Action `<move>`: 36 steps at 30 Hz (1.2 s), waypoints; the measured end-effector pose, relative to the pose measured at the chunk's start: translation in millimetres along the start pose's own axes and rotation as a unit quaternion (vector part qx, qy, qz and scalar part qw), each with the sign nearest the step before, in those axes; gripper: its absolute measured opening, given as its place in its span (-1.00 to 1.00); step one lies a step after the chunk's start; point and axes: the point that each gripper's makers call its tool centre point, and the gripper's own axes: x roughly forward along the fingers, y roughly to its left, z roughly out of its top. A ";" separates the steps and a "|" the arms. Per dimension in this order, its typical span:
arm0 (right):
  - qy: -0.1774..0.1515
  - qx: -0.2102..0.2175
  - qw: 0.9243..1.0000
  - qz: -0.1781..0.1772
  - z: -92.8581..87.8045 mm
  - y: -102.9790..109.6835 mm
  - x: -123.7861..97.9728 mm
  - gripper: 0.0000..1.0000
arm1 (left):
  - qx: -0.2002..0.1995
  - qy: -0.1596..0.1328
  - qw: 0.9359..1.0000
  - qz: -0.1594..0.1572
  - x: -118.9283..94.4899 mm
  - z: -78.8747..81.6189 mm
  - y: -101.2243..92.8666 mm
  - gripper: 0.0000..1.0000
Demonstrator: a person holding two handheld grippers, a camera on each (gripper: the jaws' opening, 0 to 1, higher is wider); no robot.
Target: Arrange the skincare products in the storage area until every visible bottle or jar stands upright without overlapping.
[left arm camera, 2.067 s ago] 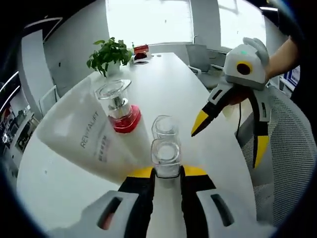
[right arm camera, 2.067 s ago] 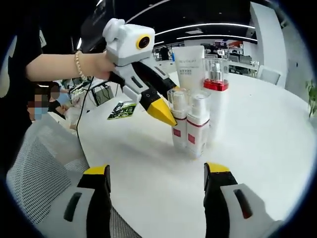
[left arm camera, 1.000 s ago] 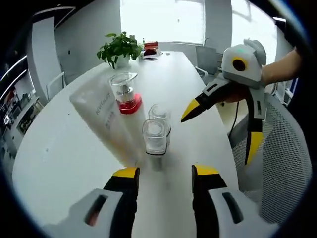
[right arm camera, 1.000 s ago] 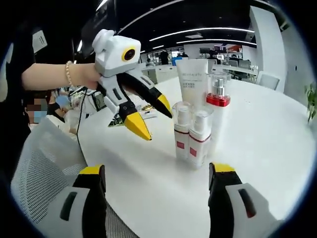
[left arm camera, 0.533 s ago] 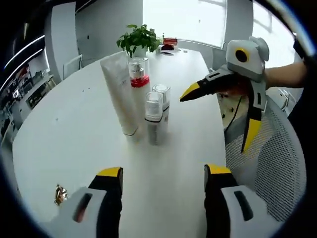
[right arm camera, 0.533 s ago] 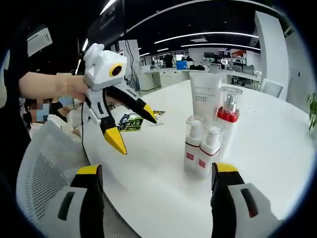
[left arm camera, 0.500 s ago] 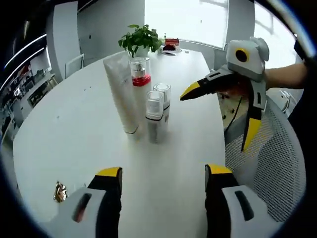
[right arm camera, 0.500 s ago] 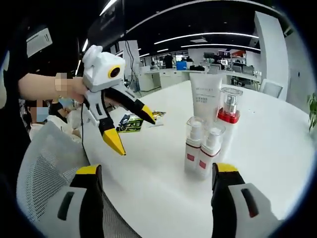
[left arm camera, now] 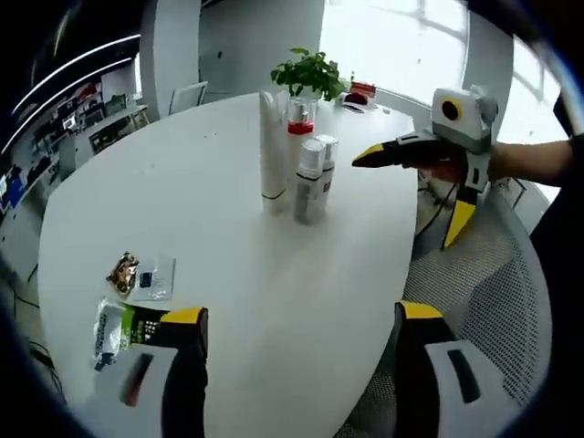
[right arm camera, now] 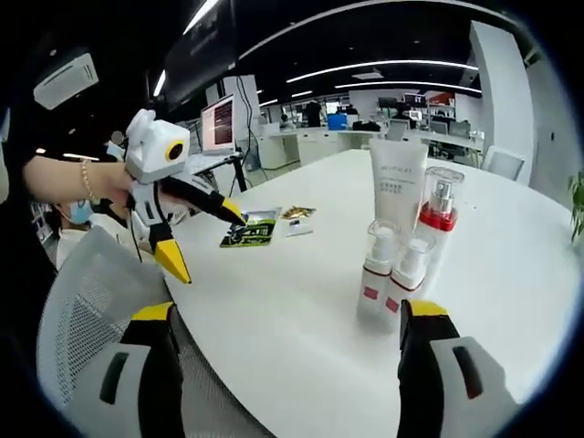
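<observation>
On the round white table (left arm camera: pixel 228 274), a tall white squeeze tube (left arm camera: pixel 271 155), a clear pump bottle with a red collar (left arm camera: pixel 300 123) and two small white pump bottles with clear caps (left arm camera: pixel 311 178) stand upright, clustered closely. Both the left gripper (left arm camera: pixel 297 319) and right gripper (right arm camera: pixel 283 315) hover well apart from them, jaws spread and empty. Flat printed sachets (left arm camera: pixel 137 301) lie near the table edge.

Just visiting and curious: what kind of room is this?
Probably an open-plan office: a long white meeting table, a mesh chair, a monitor and rows of desks under strip lights.
</observation>
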 end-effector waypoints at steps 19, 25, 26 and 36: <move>-0.005 -0.002 1.000 -0.008 1.5 5.9 -4.8 0.99 | -0.099 -0.022 0.992 0.076 -48.5 -49.3 8.5 0.82; -0.001 -0.008 1.000 -0.010 -0.9 6.4 -4.4 0.99 | -0.109 -0.022 0.990 0.090 -54.8 -58.2 9.9 0.85; -0.001 -0.009 1.000 -0.011 -0.6 6.7 -4.2 0.99 | -0.112 -0.022 0.989 0.094 -55.5 -59.3 10.8 0.86; 0.003 -0.013 1.000 -0.007 -2.5 9.3 -3.1 0.99 | -0.128 -0.020 0.985 0.117 -60.7 -63.9 18.0 0.89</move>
